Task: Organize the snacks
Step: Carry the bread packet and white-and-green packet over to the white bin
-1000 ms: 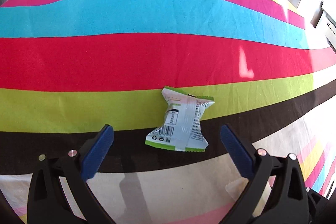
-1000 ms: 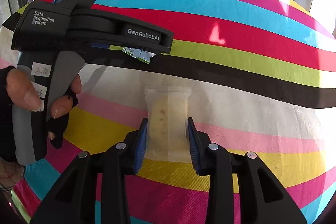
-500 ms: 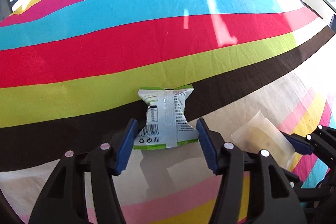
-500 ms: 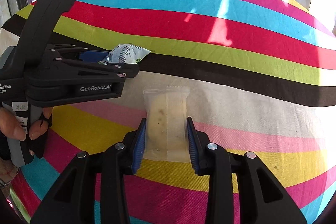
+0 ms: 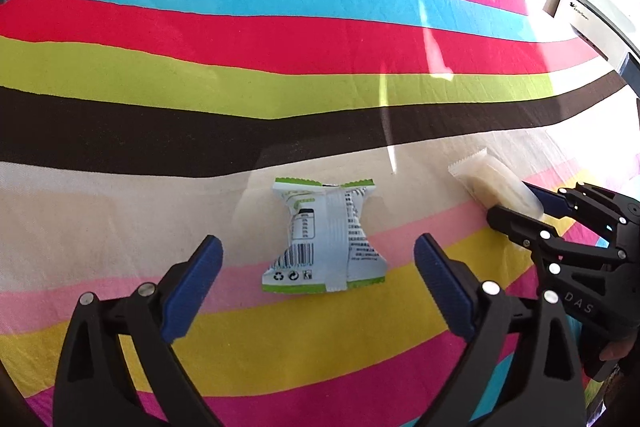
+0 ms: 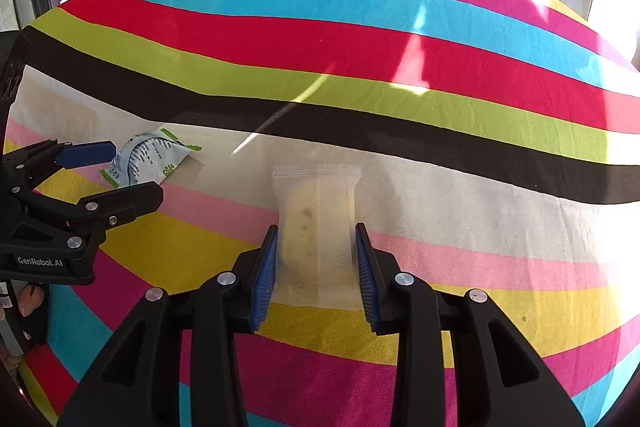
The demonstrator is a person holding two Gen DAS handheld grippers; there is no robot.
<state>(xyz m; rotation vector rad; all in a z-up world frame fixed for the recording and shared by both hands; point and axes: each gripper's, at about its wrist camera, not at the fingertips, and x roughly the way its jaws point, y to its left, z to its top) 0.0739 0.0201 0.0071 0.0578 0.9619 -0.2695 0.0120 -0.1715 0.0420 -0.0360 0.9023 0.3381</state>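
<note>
Your left gripper (image 5: 318,265) had its blue pads spread wide, and the jaws had just been opening. The white-and-green snack packet (image 5: 325,235) lay flat on the striped tablecloth (image 5: 280,39) between them, barcode side up, with clear gaps on both sides, so neither pad touched it. It sat across the cream and light pink stripes, just this side of the black one.

Your right gripper (image 6: 316,273) was closed down on the clear-wrapped pastry (image 6: 316,231), both pads pressed against the long sides of the wrapper. The far, crimped end of the wrapper stuck out past the fingertips over the cream stripe. I couldn't tell if the pastry was resting on the cloth or lifted a bit.

From the right wrist view, your left gripper came in from the left edge with the green packet lying in its open jaws, near the pastry but not touching it. From the left wrist view the pastry showed up at the right, its near end pinched in the other tool's jaws. A bit of your hand (image 6: 30,297) was visible at the lower left behind the left tool.
</note>
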